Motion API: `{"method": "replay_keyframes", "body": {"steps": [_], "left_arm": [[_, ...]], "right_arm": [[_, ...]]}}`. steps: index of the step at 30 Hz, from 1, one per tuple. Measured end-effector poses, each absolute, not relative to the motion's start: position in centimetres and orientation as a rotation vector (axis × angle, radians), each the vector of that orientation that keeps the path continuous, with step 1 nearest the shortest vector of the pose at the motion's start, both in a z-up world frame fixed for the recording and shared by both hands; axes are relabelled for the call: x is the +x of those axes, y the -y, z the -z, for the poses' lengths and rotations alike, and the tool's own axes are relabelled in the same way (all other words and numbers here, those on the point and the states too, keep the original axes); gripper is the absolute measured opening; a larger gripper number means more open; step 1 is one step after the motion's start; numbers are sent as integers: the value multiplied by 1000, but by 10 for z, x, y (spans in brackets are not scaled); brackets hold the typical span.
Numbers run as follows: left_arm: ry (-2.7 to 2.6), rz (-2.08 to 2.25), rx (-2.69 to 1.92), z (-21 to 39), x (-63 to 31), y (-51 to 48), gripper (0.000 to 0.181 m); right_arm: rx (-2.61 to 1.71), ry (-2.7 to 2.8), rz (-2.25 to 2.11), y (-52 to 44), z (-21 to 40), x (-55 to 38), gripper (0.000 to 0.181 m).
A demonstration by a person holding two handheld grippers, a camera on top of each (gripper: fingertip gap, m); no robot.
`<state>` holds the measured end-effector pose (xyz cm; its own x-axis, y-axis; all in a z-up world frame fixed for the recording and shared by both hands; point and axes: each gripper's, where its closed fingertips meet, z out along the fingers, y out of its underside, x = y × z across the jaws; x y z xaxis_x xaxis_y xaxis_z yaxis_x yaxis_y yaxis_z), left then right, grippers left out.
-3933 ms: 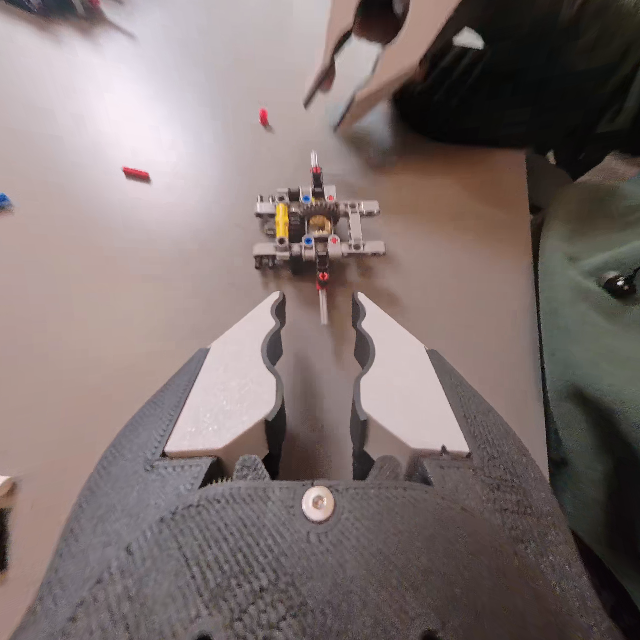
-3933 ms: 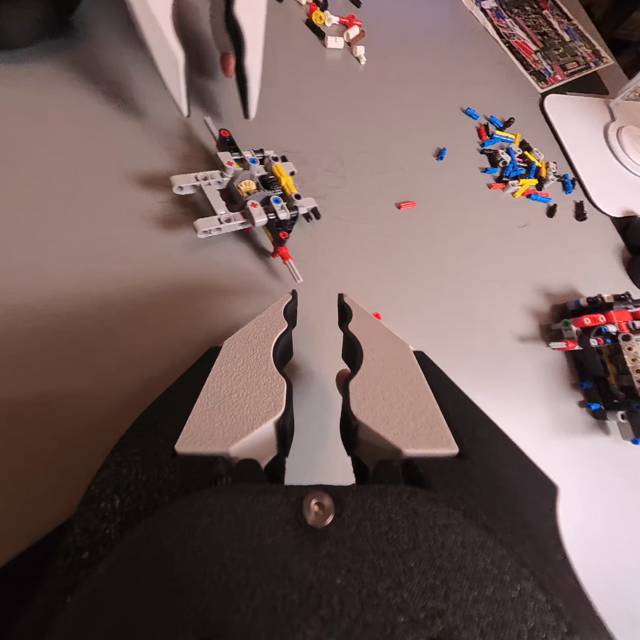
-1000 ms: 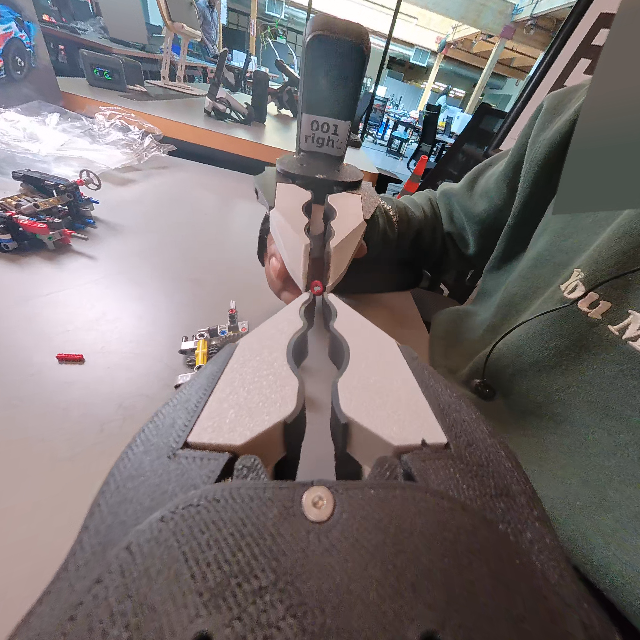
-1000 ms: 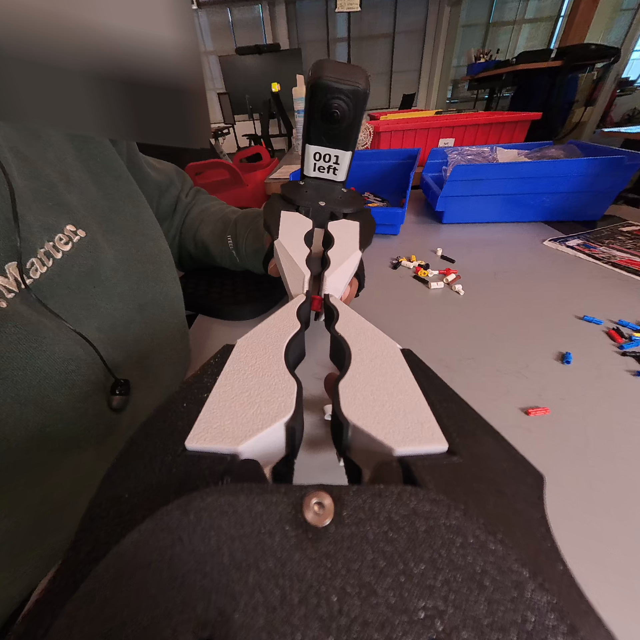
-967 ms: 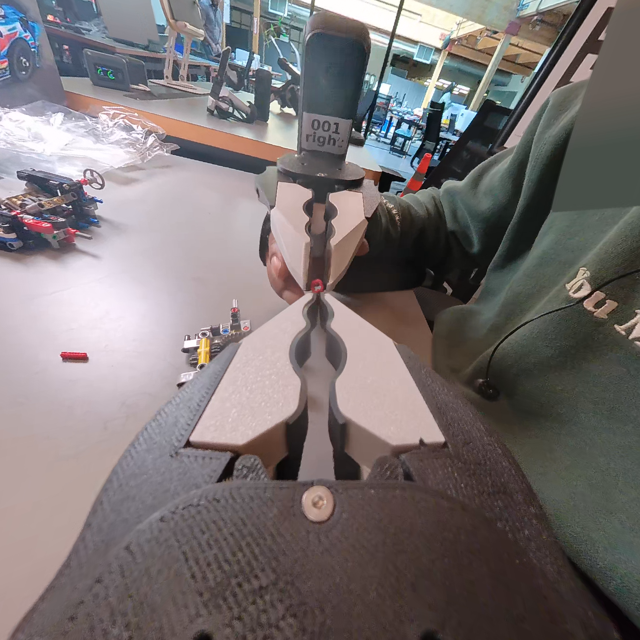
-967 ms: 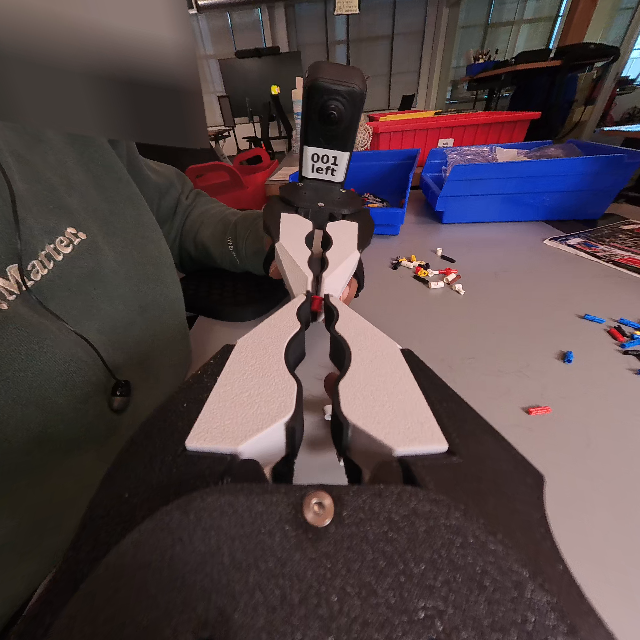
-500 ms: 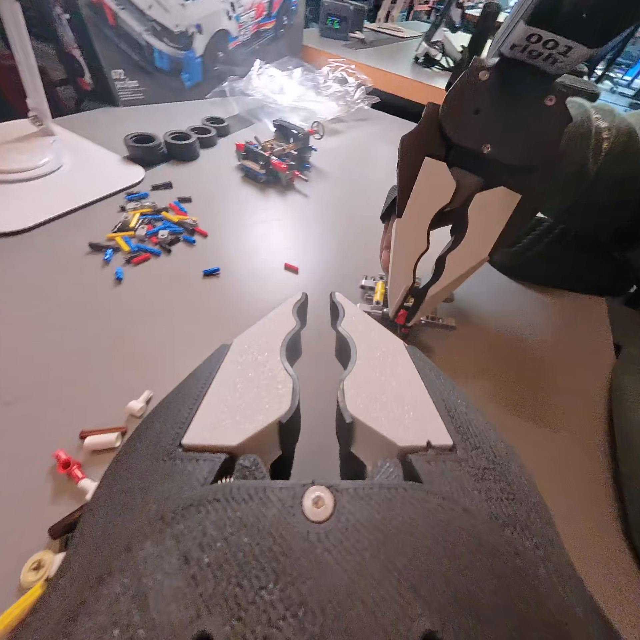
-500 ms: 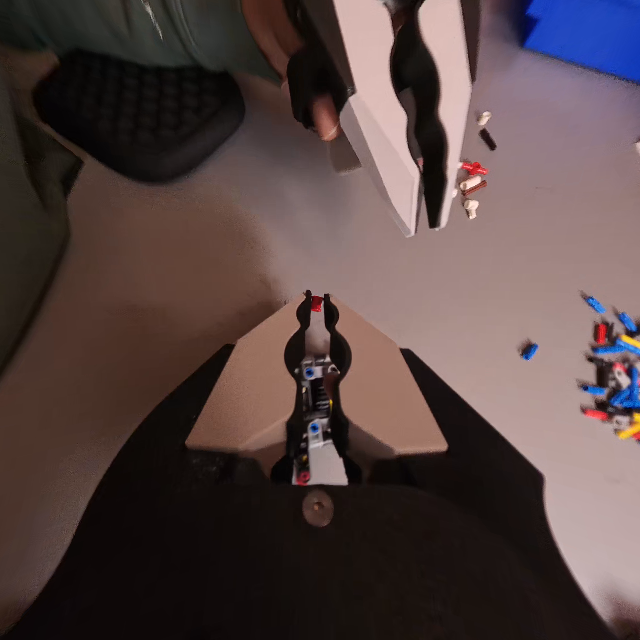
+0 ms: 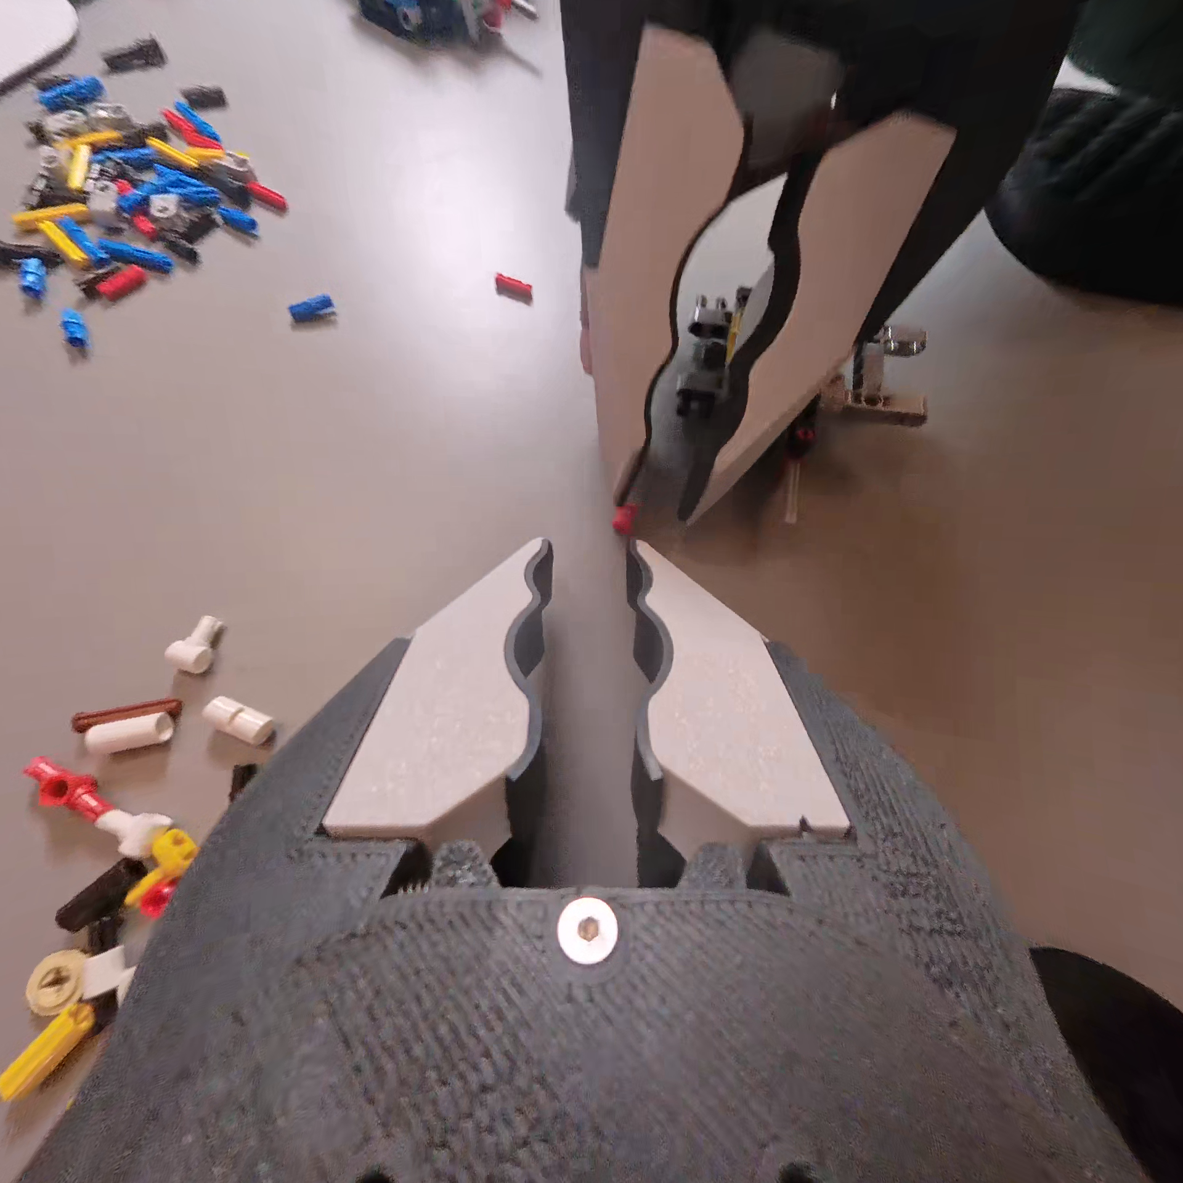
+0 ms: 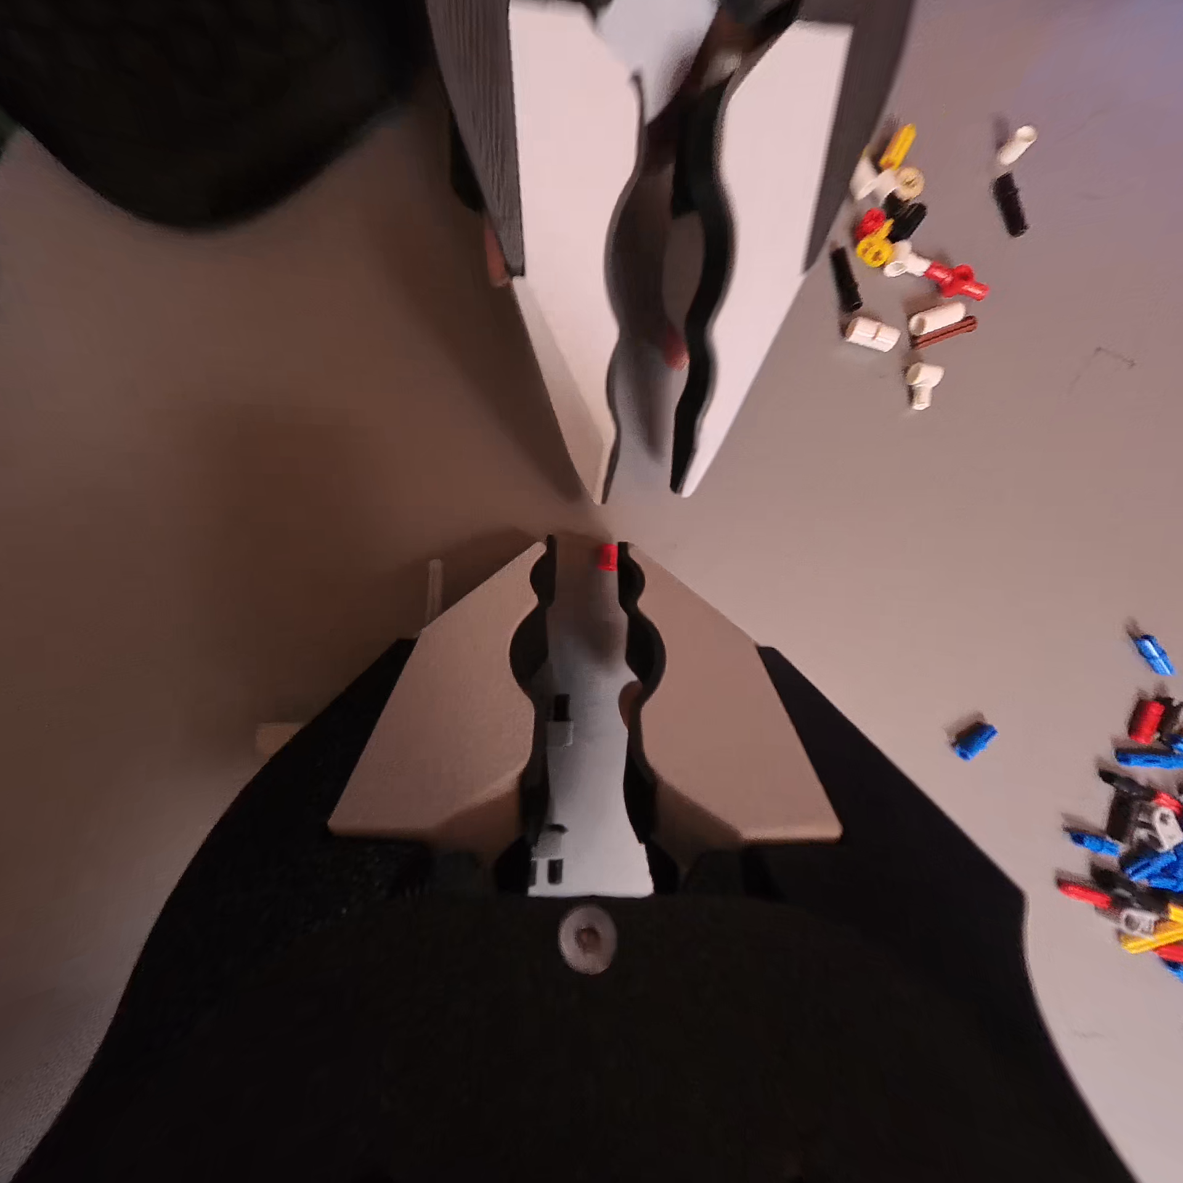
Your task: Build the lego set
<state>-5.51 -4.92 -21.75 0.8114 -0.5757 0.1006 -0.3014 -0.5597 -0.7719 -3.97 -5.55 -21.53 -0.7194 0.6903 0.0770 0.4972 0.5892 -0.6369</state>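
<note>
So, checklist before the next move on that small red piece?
1. Right gripper open: ok, fingers apart.
2. Red piece clamped: not ok; it sits at one fingertip with a gap to the other.
3. Red piece lying on the table or stuck to the finger: cannot tell.
4. Left gripper open and empty: ok.
5. Assembly flat on the table: ok, but the right gripper hides most of it; where the piece goes: cannot tell.
6. Loose pile out of the way: ok, well off to the side.
</note>
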Motion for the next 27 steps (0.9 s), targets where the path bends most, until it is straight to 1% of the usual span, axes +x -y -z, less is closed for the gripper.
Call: {"method": "replay_keyframes", "body": {"steps": [1, 6, 10, 15, 20, 23, 27], "left_arm": [[-668, 429, -2200, 220, -53, 50, 22], [-761, 374, -2184, 225, -48, 49, 24], [-818, 339, -2160, 227, -48, 38, 23], [-893, 330, -2141, 228, -40, 35, 14], [-898, 306, -2132, 228, -40, 35, 5], [-914, 288, -2112, 228, -40, 37, 4], [-939, 408, -2063, 222, -31, 49, 4]], "right_arm": [[-977, 2462, -907, 55, 209, -37, 18], [-1089, 2208, -1043, 39, 185, -10, 19], [-1175, 2054, -1080, 22, 180, 18, 17], [-1241, 1885, -1150, 14, 176, 38, 16], [-1250, 1822, -1158, 10, 172, 45, 15], [-1223, 1818, -1123, 10, 169, 46, 16], [-1150, 1912, -1044, 16, 179, 54, 25]]}}
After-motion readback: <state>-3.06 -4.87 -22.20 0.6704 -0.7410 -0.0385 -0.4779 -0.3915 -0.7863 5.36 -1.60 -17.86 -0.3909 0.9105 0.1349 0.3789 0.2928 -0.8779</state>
